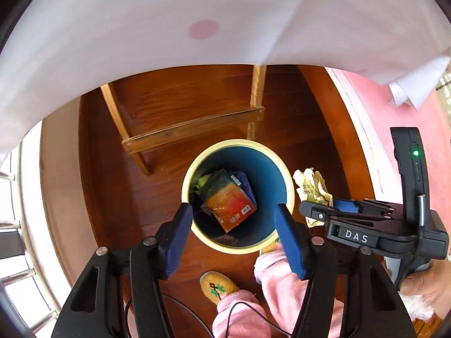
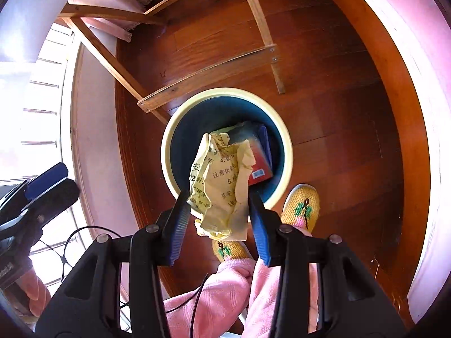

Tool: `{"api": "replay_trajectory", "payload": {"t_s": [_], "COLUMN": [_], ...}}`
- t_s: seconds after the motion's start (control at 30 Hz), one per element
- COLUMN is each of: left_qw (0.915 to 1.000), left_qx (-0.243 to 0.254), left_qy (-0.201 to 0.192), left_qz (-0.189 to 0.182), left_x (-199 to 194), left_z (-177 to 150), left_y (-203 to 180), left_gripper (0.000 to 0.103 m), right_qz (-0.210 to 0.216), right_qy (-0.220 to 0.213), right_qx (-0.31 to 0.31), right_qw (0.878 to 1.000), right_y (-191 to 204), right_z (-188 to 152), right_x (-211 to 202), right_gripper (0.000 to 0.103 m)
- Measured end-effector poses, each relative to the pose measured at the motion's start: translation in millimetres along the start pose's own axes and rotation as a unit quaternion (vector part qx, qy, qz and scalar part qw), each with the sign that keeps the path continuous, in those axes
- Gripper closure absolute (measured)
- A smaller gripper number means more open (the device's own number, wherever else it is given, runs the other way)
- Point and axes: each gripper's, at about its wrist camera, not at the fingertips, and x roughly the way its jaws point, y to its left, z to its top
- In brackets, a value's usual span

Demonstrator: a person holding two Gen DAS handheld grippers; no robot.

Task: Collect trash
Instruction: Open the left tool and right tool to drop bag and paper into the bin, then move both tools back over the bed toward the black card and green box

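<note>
One bin stands on the floor. The left hand-held gripper hangs released above it; the right hand-held gripper clenches one crumpled paper.

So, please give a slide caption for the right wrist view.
Right gripper holds crumpled yellow printed paper above blue cream-rimmed bin.
</note>
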Motion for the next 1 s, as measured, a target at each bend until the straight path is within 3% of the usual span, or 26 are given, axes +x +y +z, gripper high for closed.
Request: {"api": "replay_trajectory", "payload": {"t_s": [0.1, 0.17, 0.23, 0.5, 0.7, 1.0], "left_qw": [0.9998, 0.9995, 0.9991, 0.9971, 0.9954, 0.9911], "left_qx": [-0.017, -0.028, -0.037, -0.061, -0.06, -0.034], "left_qy": [-0.006, -0.01, -0.015, -0.037, -0.071, -0.128], "left_qz": [0.01, 0.014, 0.017, 0.025, 0.023, 0.013], "left_x": [-12, -19, -29, -87, -171, -296], "left_z": [-4, -5, -7, -6, 6, 33], "left_y": [8, 14, 20, 31, 24, -4], "left_gripper": [0.033, 0.024, 0.023, 0.022, 0.022, 0.021], "right_qz": [-0.012, -0.018, -0.014, -0.01, -0.005, 0.002], "right_qy": [0.003, 0.005, 0.001, -0.021, -0.042, -0.101], "right_qx": [-0.001, 0.006, 0.014, 0.003, -0.022, -0.07], "right_qw": [1.0, 1.0, 1.0, 1.0, 0.999, 0.992], "right_y": [6, 9, 12, 31, 63, 127], "right_z": [7, 10, 13, 15, 5, -12], "right_x": [8, 9, 8, -29, -99, -238], "right_gripper": [0.057, 0.044, 0.036, 0.036, 0.036, 0.036]}}
